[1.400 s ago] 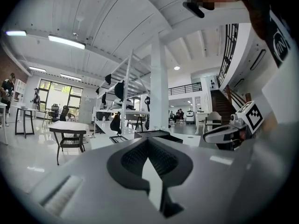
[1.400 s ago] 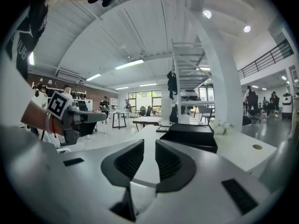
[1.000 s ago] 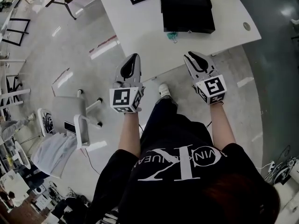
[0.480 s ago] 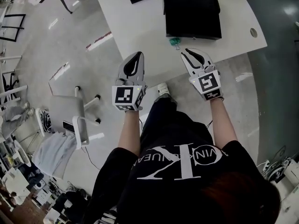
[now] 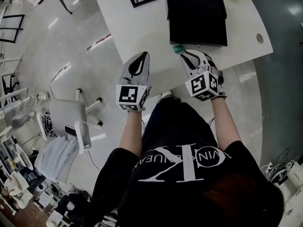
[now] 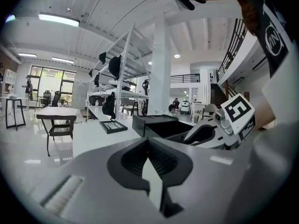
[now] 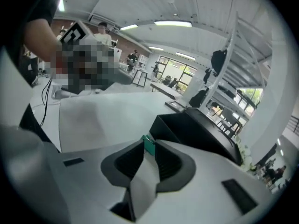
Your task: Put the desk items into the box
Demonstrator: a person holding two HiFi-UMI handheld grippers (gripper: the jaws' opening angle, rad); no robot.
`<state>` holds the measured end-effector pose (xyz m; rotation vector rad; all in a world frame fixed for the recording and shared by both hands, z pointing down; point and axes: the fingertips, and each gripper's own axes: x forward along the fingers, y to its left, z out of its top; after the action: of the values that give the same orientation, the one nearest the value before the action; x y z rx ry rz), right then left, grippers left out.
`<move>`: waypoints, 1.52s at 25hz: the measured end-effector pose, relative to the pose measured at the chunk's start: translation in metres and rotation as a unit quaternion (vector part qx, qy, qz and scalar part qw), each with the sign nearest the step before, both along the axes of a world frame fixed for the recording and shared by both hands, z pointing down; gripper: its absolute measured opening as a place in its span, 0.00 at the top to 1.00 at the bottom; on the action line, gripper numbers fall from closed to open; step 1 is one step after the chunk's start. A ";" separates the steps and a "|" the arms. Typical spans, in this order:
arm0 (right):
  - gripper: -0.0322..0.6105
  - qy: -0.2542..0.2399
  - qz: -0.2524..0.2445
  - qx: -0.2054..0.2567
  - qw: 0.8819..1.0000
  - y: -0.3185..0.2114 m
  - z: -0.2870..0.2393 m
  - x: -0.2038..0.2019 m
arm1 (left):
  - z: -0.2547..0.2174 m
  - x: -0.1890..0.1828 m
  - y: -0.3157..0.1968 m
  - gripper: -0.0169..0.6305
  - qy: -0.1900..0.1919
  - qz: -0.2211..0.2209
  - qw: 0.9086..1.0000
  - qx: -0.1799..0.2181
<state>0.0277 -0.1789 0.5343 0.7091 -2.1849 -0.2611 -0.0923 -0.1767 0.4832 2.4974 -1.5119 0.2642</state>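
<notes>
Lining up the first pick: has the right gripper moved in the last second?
Yes. The right gripper has moved forward to the desk edge, closing on the small green item in front of the black box.

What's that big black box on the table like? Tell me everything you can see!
The black box is squarish and plain matte black all over, with straight walls and an open top. Its inside is too dark to tell if anything is in it. It sits flat on the white table. A small green thing lies close by its near wall.
</notes>
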 end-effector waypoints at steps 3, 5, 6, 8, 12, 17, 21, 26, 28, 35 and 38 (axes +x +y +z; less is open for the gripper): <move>0.87 0.047 -0.034 0.014 0.998 0.001 0.005 -0.003 | 0.003 0.004 0.000 0.96 0.002 0.005 1.000 -0.003; 0.87 0.068 -0.053 0.022 0.996 0.000 0.007 -0.004 | 0.005 0.007 0.000 0.96 0.003 0.006 1.000 -0.007; 0.87 0.080 -0.063 0.027 0.994 0.001 0.008 -0.005 | 0.005 0.008 0.000 0.96 0.005 0.004 1.000 -0.009; 0.87 0.106 -0.085 0.036 0.990 0.001 0.011 -0.006 | 0.006 0.008 -0.002 0.96 0.010 -0.001 1.000 -0.014; 0.87 0.129 -0.112 0.041 0.984 -0.001 0.015 -0.009 | 0.010 0.006 -0.007 0.96 0.016 -0.011 1.000 -0.020; 0.88 0.137 -0.126 0.046 0.981 -0.005 0.013 -0.010 | 0.011 0.003 -0.013 0.96 0.019 -0.023 0.999 -0.024; 0.90 0.120 -0.139 0.036 0.982 -0.005 0.013 -0.010 | 0.014 0.001 -0.018 0.96 0.023 -0.035 0.999 -0.028; 0.92 0.084 -0.131 0.024 0.988 -0.010 -0.001 -0.012 | 0.013 -0.002 -0.023 0.96 0.023 -0.046 0.998 -0.026; 0.92 0.072 -0.131 0.017 0.989 -0.009 -0.003 -0.011 | 0.010 -0.002 -0.025 0.96 0.025 -0.051 0.998 -0.026; 0.92 0.000 -0.117 -0.009 0.993 -0.013 -0.026 -0.009 | -0.001 0.002 -0.031 0.96 0.020 -0.056 0.998 -0.016; 0.92 -0.023 -0.113 -0.008 0.993 -0.016 -0.038 -0.009 | -0.007 0.004 -0.034 0.96 0.019 -0.058 0.998 -0.010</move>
<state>0.0191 -0.1952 0.4962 0.4616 -2.3098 -0.3465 -0.0888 -0.2110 0.4765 2.3752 -1.6223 0.2107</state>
